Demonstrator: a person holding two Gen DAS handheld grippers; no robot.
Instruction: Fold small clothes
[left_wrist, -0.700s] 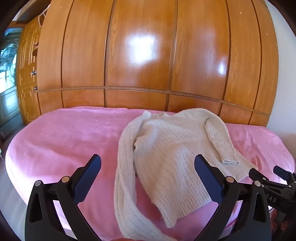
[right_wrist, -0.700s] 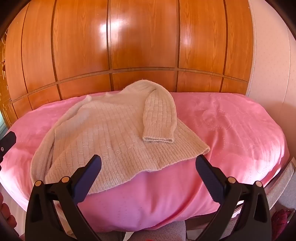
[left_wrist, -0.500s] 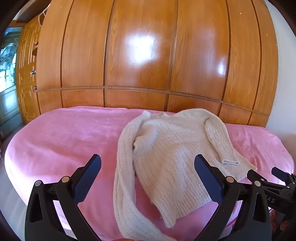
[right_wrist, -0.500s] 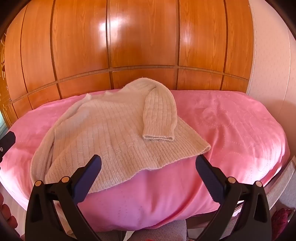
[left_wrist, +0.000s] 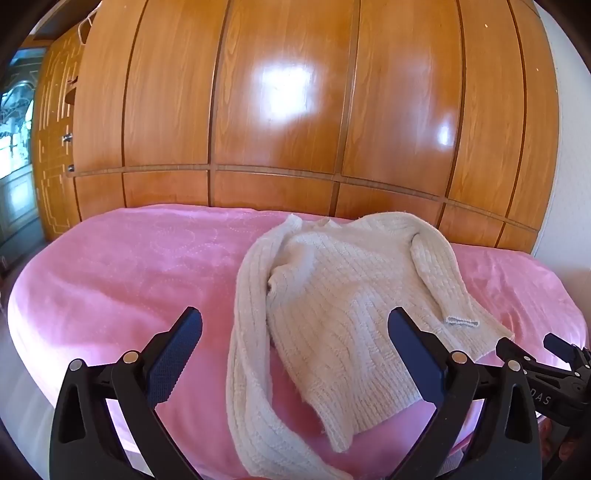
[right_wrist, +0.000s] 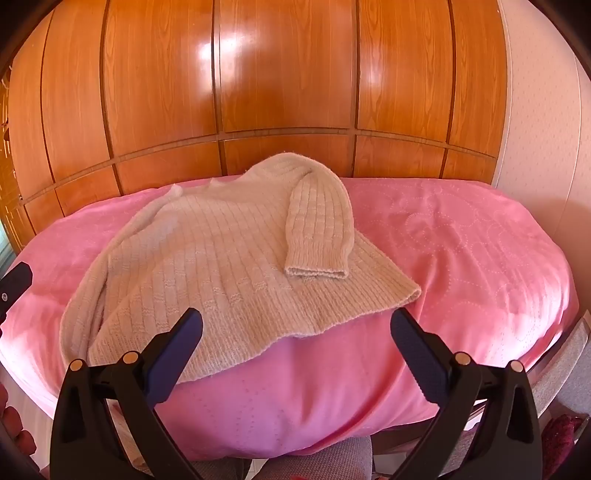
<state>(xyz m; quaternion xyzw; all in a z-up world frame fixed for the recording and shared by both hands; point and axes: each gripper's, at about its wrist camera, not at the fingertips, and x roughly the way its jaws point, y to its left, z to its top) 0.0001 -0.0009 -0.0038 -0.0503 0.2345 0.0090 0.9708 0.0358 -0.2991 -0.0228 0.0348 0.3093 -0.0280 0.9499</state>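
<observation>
A cream ribbed knit sweater (left_wrist: 343, 295) (right_wrist: 221, 258) lies on a pink bedspread (left_wrist: 129, 277) (right_wrist: 461, 251). Its right sleeve (right_wrist: 317, 229) is folded over the body, cuff toward me. Its left sleeve (left_wrist: 247, 350) hangs down along the near edge of the bed. My left gripper (left_wrist: 295, 354) stands open above the near edge, the left sleeve and hem showing between its fingers without contact. My right gripper (right_wrist: 295, 354) is open too, hovering in front of the sweater's hem (right_wrist: 332, 321). The right gripper (left_wrist: 546, 373) also shows at the right edge of the left wrist view.
A glossy wooden wardrobe (left_wrist: 295, 110) (right_wrist: 288, 74) rises directly behind the bed. A white wall (right_wrist: 543, 110) stands to the right. A grey upholstered seat (right_wrist: 229, 465) sits below the bed's near edge. A door with glass (left_wrist: 18, 166) is at far left.
Both views have shifted only slightly; the sweater sits a little lower in the left wrist frame. The sweater itself has not moved and both grippers remain open.
</observation>
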